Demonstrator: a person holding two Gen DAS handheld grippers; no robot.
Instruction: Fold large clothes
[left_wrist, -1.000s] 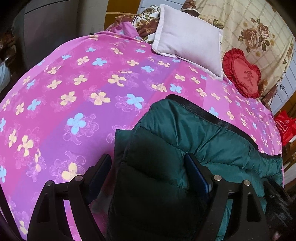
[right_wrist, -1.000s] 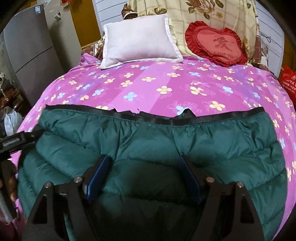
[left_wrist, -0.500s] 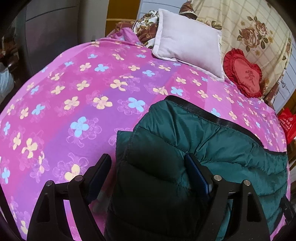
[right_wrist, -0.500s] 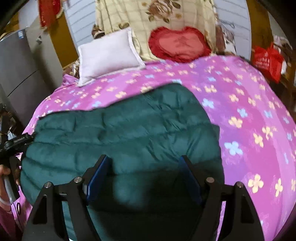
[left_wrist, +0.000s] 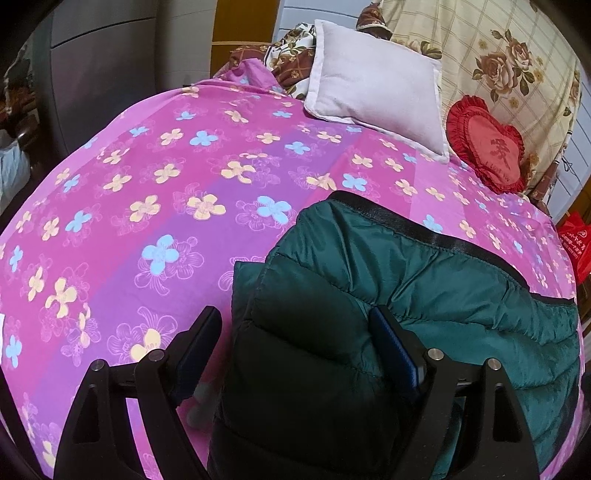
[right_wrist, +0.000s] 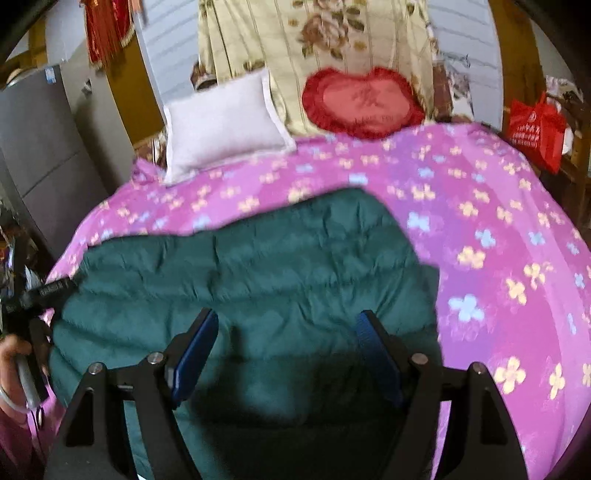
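Observation:
A dark green quilted down jacket (left_wrist: 424, 295) lies folded on the pink flowered bedspread (left_wrist: 166, 206). Its black-trimmed hem runs along the far edge in the left wrist view. My left gripper (left_wrist: 295, 343) is open, its jaws spread over the jacket's left end, close to the fabric. In the right wrist view the jacket (right_wrist: 258, 266) fills the lower middle. My right gripper (right_wrist: 286, 343) is open and hovers above the jacket's near right part, holding nothing. The left gripper's body (right_wrist: 40, 295) and the hand holding it show at the left edge of the right wrist view.
A white pillow (left_wrist: 373, 88) and a red heart cushion (left_wrist: 487, 147) lie at the head of the bed against a floral cloth (right_wrist: 314, 40). A red bag (right_wrist: 535, 125) sits off the bed's right side. A grey cabinet (right_wrist: 37, 155) stands at the left.
My right gripper has risen and swung right, away from the jacket's hem, so more bedspread shows at right. The left gripper has barely moved.

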